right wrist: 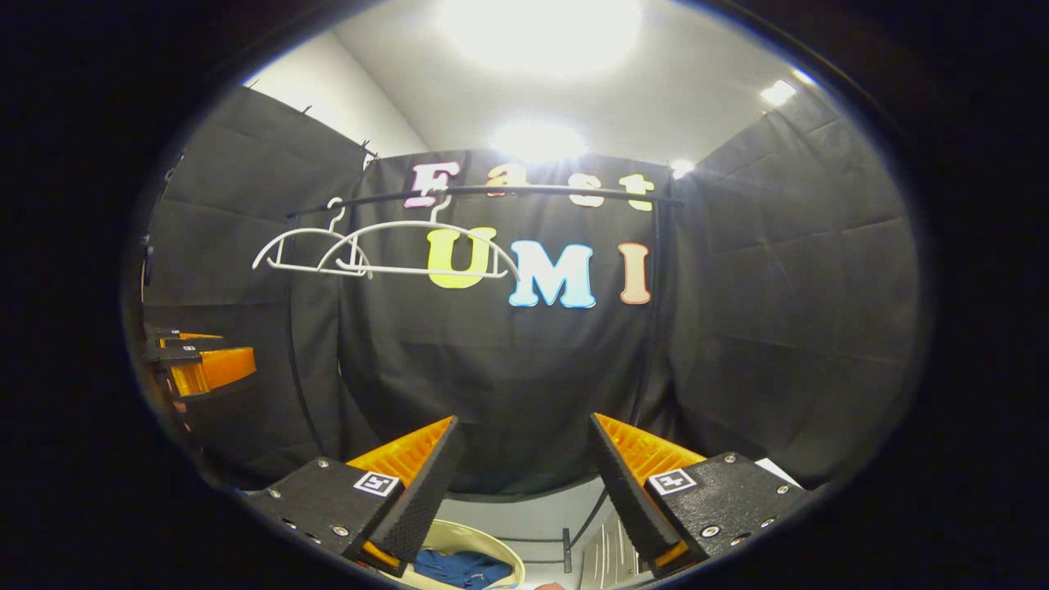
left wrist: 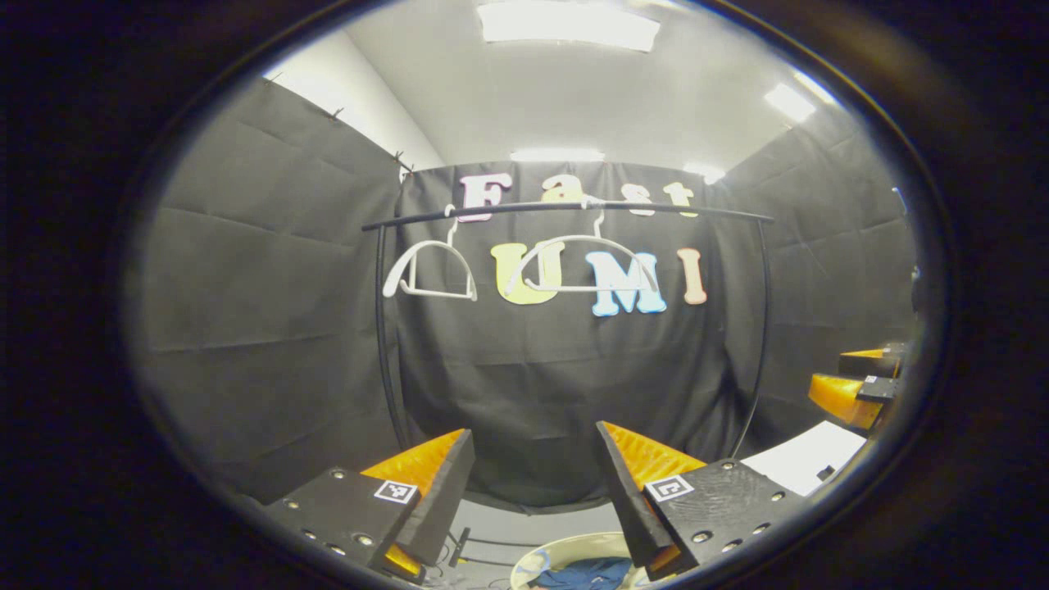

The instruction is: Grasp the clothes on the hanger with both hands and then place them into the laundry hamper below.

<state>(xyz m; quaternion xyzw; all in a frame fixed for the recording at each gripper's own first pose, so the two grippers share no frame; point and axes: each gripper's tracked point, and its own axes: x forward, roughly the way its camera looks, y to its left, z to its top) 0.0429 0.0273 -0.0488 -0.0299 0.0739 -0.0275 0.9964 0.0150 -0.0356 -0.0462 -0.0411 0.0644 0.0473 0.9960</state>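
In the left gripper view, the left gripper (left wrist: 534,475) is released, its two fingers spread wide with nothing between them, pointing toward the black cloth booth wall (left wrist: 270,279). Beyond it stands a thin black metal clothes rail (left wrist: 565,207) with an arched top bar and two uprights. Two bare white plastic hangers hang from that bar: one hanger (left wrist: 430,270) near the left upright and a second hanger (left wrist: 583,264) nearer the middle. At the bottom edge, between and below the fingers, sits a round cream-coloured laundry hamper (left wrist: 565,547), and a crumpled blue garment (left wrist: 592,574) lies inside it. At the right edge, the other gripper (left wrist: 860,385) shows, with a white flat sheet-like surface (left wrist: 807,455) below it; what that surface is cannot be told.

In the right gripper view, the right gripper (right wrist: 524,471) is likewise released, fingers well apart and empty. The same rail (right wrist: 483,192) carries both white hangers (right wrist: 426,246), here overlapping toward its left end. The hamper's cream rim (right wrist: 483,541) appears just beside the left finger at the bottom, with the blue clothing (right wrist: 459,568) resting within. The left gripper (right wrist: 201,365) shows at the far left edge; bright ceiling lights (right wrist: 537,33) glare above
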